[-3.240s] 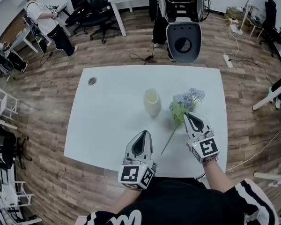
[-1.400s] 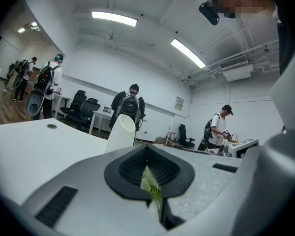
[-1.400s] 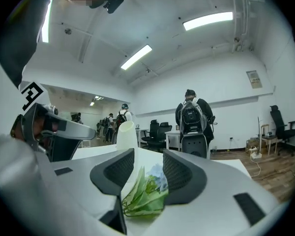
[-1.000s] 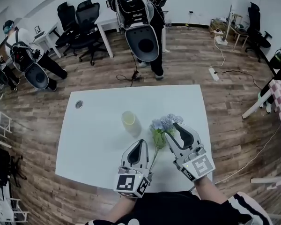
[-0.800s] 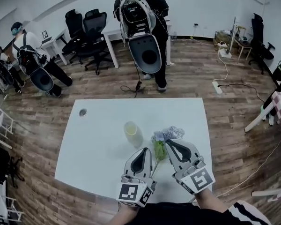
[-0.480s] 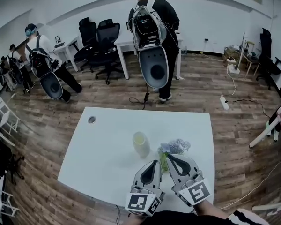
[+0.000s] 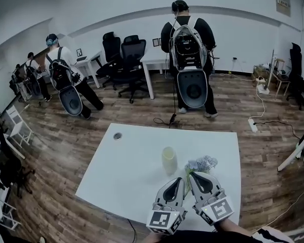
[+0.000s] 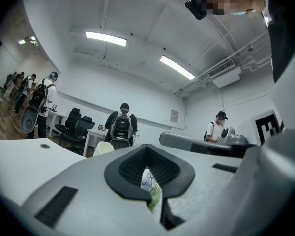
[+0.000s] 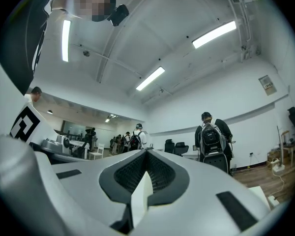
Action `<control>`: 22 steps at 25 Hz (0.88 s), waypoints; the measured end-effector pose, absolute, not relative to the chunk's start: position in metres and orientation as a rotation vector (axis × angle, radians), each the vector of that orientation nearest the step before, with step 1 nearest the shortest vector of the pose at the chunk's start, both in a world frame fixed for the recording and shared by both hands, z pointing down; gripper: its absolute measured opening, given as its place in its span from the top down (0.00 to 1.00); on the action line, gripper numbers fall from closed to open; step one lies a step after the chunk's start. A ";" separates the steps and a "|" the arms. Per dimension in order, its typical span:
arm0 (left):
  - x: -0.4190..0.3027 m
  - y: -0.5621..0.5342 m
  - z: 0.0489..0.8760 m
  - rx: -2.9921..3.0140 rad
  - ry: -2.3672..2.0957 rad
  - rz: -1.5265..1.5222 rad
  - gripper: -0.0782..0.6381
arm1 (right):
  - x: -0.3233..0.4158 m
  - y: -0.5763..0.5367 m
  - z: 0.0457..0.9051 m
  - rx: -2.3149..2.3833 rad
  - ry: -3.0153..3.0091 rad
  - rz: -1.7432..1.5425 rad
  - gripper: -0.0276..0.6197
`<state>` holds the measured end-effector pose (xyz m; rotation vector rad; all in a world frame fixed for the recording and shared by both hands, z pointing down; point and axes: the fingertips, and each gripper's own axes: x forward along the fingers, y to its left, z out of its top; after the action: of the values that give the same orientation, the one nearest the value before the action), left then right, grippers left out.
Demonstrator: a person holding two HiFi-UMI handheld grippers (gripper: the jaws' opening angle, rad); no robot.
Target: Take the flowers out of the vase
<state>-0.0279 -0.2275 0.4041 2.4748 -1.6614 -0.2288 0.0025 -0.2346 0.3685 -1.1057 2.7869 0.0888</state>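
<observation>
A pale cream vase (image 7: 168,160) stands upright and empty near the middle of the white table (image 7: 126,171). Just right of it the flowers (image 7: 202,163) lie on the tabletop, blue-purple heads with green leaves; the stem is hidden behind my grippers. My left gripper (image 7: 178,180) and right gripper (image 7: 194,175) hover side by side at the near edge, both shut with nothing held. In the left gripper view, the left gripper (image 8: 147,149) shows a bit of the flowers (image 8: 152,191) through its gap and the vase (image 8: 104,148) beyond. The right gripper (image 9: 147,151) points level across the room.
A person with a backpack rig (image 7: 190,59) stands beyond the table's far edge, and another person (image 7: 66,82) is at the left. Office chairs (image 7: 126,59) and desks line the back wall. A cable hole (image 7: 117,135) sits in the table's far left corner.
The right jaws went from open by the flowers to shut. Both grippers drew back toward the near edge and closer together. The head view tilted up, showing more of the room.
</observation>
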 end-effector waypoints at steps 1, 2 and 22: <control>-0.030 -0.222 0.405 2.472 -1.663 -0.225 0.89 | 0.001 -0.230 0.370 -1.111 2.785 0.081 0.93; -0.033 -0.216 0.406 2.470 -1.665 -0.220 0.89 | -0.001 -0.225 0.371 -1.118 2.780 0.073 0.93; -0.080 -0.031 0.415 2.495 -1.616 -0.213 0.89 | -0.038 -0.033 0.390 -1.216 2.717 0.053 0.93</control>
<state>-0.0803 -0.0306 0.4151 2.4949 -1.6161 -0.2131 -0.0375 -0.0331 0.3900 -1.2155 2.7167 0.0531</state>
